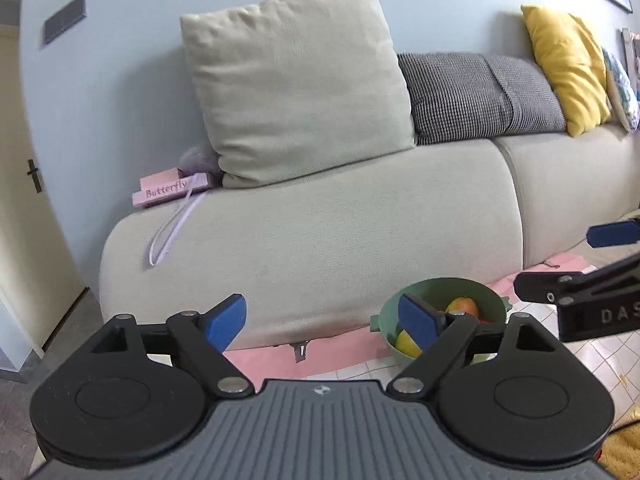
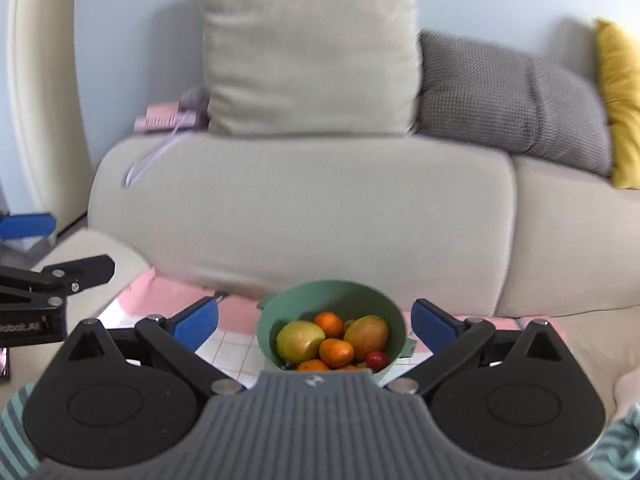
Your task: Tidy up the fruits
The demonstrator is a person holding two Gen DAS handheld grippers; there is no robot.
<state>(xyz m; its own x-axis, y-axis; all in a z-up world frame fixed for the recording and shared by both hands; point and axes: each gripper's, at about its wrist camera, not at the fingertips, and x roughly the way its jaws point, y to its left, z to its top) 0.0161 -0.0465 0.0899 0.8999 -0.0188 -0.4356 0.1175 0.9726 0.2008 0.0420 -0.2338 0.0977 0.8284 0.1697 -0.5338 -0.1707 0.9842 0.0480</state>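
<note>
At six o'clock in the right wrist view, just above the gripper body, a green bowl (image 2: 332,300) sits on a pink and white checked cloth (image 2: 232,344). Inside it lie two mangoes: a yellow-green mango (image 2: 300,340) toward nine o'clock and a reddish mango (image 2: 366,336) toward three o'clock. An upper orange (image 2: 329,323) rests at twelve o'clock between them, a middle orange (image 2: 337,352) sits at the centre, and a small red fruit (image 2: 377,359) lies at about four o'clock. More orange fruit shows at six o'clock, partly hidden by the gripper body.

The right gripper (image 2: 316,326) hangs above the bowl with its blue fingers (image 2: 432,326) spread wide on either side of it, touching nothing and holding nothing.

From the left wrist view the bowl (image 1: 460,290) appears at about four o'clock, partly behind one blue pad. The left gripper (image 1: 322,322) also stands wide open and empty, its fingers (image 1: 224,322) well apart and aimed at the sofa front. The right gripper's black frame enters at three o'clock.

Behind the bowl, at twelve o'clock, stands a beige sofa (image 2: 300,216) with a pale cushion (image 2: 312,48), a grey cushion (image 2: 512,100) and a yellow cushion (image 2: 620,100) at two o'clock. A pink box (image 1: 172,190) lettered "Butterfly" rests on the sofa's end at ten o'clock. Striped sleeves (image 2: 16,432) show at the lower corners.
</note>
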